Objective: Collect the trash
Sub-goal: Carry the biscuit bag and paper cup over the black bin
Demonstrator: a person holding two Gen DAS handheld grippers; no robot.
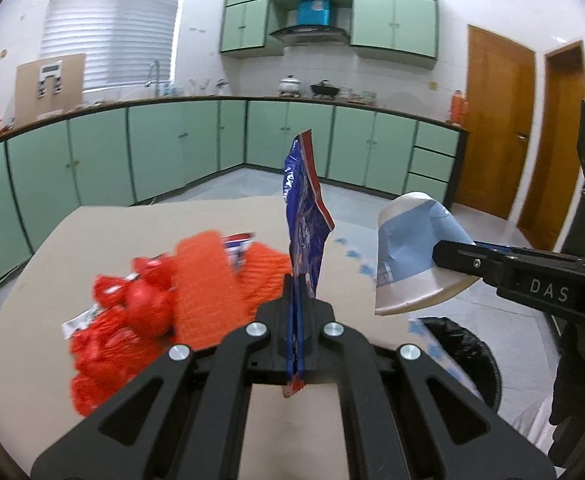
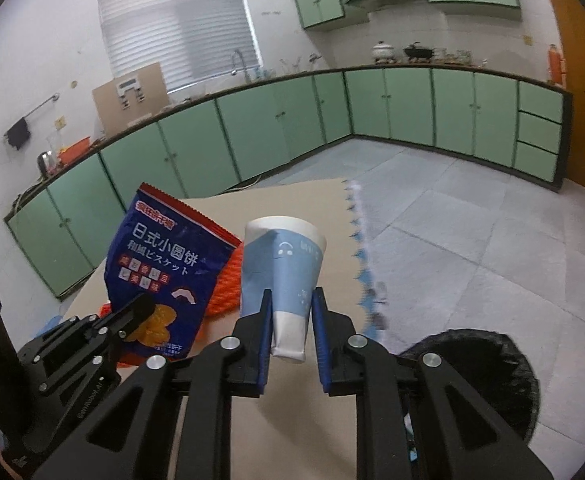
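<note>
My left gripper (image 1: 297, 280) is shut on a blue snack bag (image 1: 304, 208) and holds it upright above the cardboard-covered table (image 1: 92, 232). The bag also shows in the right wrist view (image 2: 160, 268), with the left gripper (image 2: 140, 312) on its lower edge. My right gripper (image 2: 291, 300) is shut on a crushed blue-and-white paper cup (image 2: 280, 272), held above the table. The cup (image 1: 412, 256) and right gripper (image 1: 448, 254) also show at the right of the left wrist view. A black-lined trash bin (image 2: 484, 376) stands on the floor at the right, below the cup.
Orange mesh netting (image 1: 212, 280) and red wrappers (image 1: 124, 320) lie on the table's left half. The bin also shows in the left wrist view (image 1: 464, 356). Green kitchen cabinets (image 1: 172, 144) line the far walls. Wooden doors (image 1: 500, 120) are at the right.
</note>
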